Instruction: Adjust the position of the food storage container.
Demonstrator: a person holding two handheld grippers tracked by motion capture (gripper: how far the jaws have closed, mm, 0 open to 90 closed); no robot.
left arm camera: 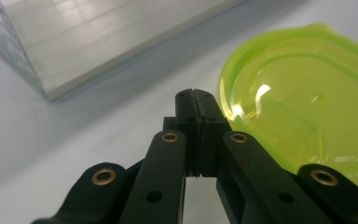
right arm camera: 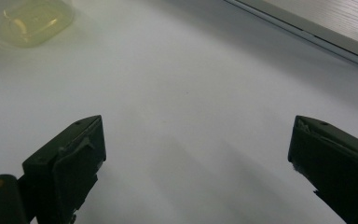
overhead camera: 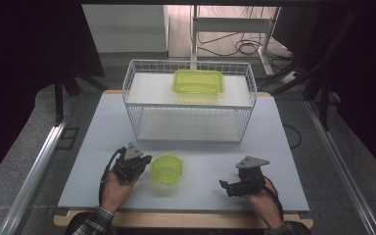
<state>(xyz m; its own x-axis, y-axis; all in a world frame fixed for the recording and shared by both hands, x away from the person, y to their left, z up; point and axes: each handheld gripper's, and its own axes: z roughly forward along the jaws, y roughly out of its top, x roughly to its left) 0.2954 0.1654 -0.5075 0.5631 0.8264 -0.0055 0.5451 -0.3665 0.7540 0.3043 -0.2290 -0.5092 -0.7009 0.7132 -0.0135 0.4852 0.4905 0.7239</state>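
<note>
A small round-cornered green container (overhead camera: 167,169) lies on the white table near the front, and it shows large in the left gripper view (left arm camera: 307,102). My left gripper (overhead camera: 146,160) sits just left of it, jaws pressed together (left arm camera: 194,100) with nothing between them, tips beside the container's rim. A larger green container (overhead camera: 199,82) rests on the top shelf of the white wire rack (overhead camera: 142,81). My right gripper (overhead camera: 223,186) is held open near the front right, jaws wide apart (right arm camera: 196,154) over bare table, with the small container (right arm camera: 30,18) far off at its upper left.
The wire rack's lower shelf (overhead camera: 188,125) is bare. The table (overhead camera: 284,147) ends close behind the hands. A metal rail (overhead camera: 34,166) runs along the left, another along the right, and a desk frame with cables (overhead camera: 240,44) stands beyond.
</note>
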